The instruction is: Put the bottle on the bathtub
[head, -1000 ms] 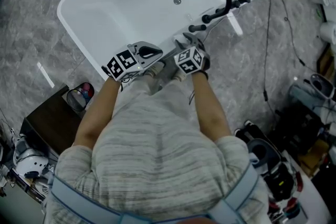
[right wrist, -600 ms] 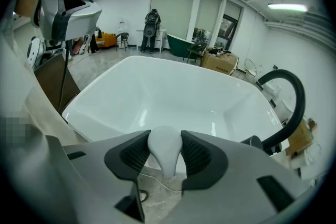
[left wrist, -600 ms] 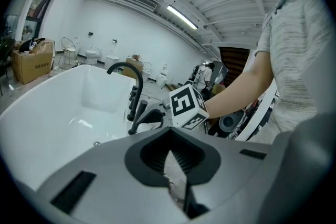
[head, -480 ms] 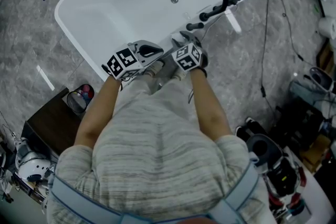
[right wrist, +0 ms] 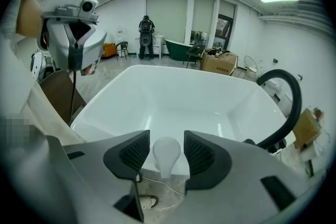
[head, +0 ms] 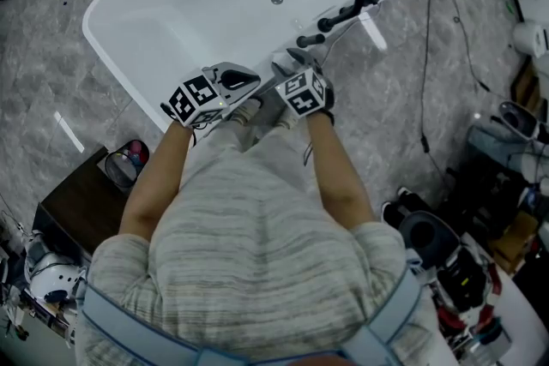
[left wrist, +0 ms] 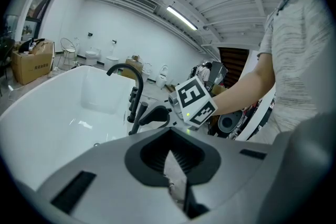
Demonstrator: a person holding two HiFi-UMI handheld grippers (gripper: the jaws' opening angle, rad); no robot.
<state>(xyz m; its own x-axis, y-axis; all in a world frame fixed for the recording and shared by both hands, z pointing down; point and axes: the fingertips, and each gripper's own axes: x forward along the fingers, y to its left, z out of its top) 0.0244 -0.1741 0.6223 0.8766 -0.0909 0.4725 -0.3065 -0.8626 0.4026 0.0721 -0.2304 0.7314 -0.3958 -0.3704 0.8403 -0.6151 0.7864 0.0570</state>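
Grey marble floor, white oval bathtub: a white bulb-shaped bottle sits at its rim between the right gripper's just-opening, untouching jaws; the left gripper's jaws are together.

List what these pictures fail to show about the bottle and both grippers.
- bottle: right gripper view shows only its rounded end between the jaws, which have just been opening; whether it rests on the tub rim is hidden by the gripper's body.
- Head view: the bottle is hidden under the right gripper.
- left gripper: shut; the pale patch behind its jaws, in its own view, is too blurred to name.
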